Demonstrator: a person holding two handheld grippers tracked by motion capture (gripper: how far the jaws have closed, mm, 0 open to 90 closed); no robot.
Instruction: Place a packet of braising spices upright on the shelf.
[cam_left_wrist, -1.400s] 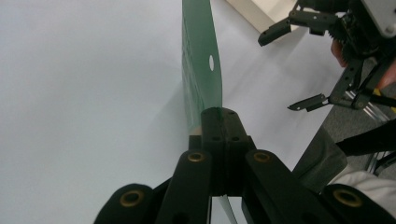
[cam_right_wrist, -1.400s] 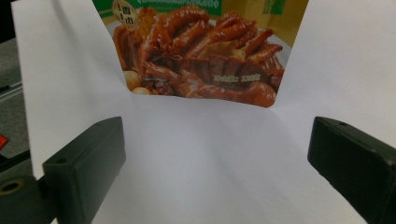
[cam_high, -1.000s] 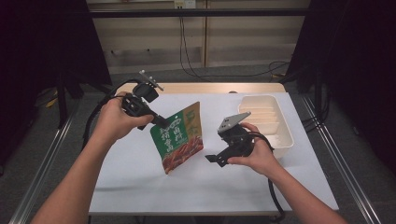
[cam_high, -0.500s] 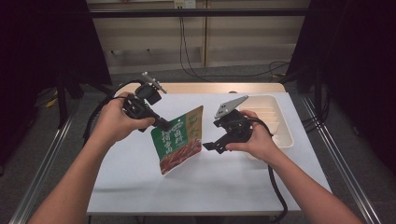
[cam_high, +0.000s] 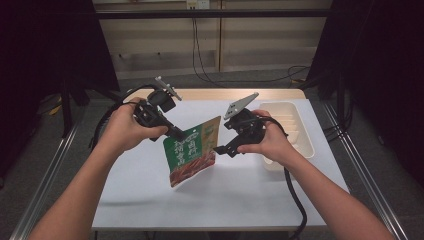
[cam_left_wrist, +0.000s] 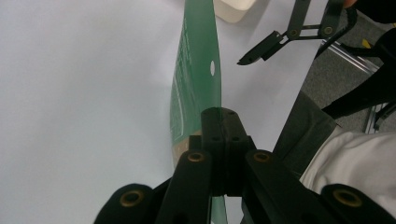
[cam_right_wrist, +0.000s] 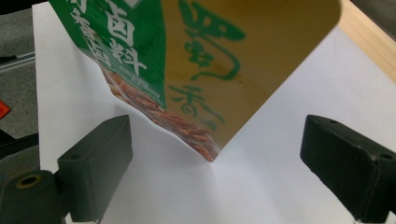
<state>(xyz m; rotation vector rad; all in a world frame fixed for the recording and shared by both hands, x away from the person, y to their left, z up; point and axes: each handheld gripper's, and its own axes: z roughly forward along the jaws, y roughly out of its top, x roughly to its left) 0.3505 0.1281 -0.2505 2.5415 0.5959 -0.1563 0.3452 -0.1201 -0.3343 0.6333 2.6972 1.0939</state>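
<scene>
A green snack pouch (cam_high: 192, 150) with red food printed on it hangs tilted above the white table (cam_high: 150, 200). My left gripper (cam_high: 177, 134) is shut on its upper left edge; the left gripper view shows the jaws (cam_left_wrist: 223, 116) clamped on the pouch (cam_left_wrist: 198, 70) edge-on. My right gripper (cam_high: 225, 145) stands open just right of the pouch, its jaws having just closed a little. In the right gripper view the pouch's (cam_right_wrist: 187, 56) lower corner hangs in front of the gap of the right gripper (cam_right_wrist: 219, 154), touching neither pad. The right gripper (cam_left_wrist: 261, 49) also shows in the left gripper view.
A white ribbed tray (cam_high: 300, 135) sits at the table's right side, behind my right hand. A wooden strip (cam_high: 225, 94) runs along the far edge. Cables trail from both grippers off the table.
My right gripper has risen and moved away from me, up along the pouch's right edge. The left gripper holds the pouch a little higher.
</scene>
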